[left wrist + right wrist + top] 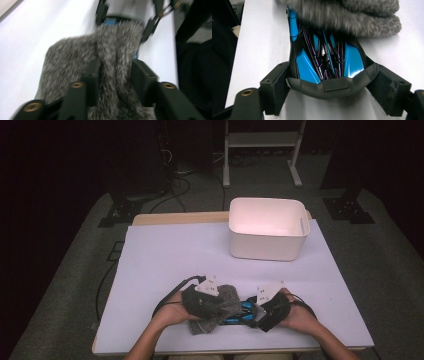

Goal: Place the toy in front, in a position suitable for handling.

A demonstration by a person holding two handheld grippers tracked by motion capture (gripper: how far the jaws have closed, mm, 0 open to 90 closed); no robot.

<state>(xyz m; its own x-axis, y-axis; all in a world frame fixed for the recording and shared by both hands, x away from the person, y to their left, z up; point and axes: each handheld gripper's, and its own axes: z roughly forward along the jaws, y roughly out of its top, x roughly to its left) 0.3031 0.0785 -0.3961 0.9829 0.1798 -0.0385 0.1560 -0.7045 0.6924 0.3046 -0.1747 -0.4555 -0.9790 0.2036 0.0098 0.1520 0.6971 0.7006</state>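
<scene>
Both hands rest low at the counter's [165,255] six o'clock edge: left tool [113,72] spread around the grey fuzzy cloth [75,60], right tool [329,87] pinching the blue-black helmet [324,60].

Fuzzy grey cloth [352,15] — glossy blue-black plastic helmet [324,60].

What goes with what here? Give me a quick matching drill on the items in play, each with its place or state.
Things:
1. fuzzy grey cloth
2. blue and black helmet
3. white bin
4. left gripper

Places or states:
A. stands at the far right of the table, away from both hands
B. gripped at its dark rim by the right gripper
C. jaws stand on either side of a fold of cloth
D. lies over one end of the helmet

Pairs: 1-D, 2-B, 3-A, 4-C
</scene>
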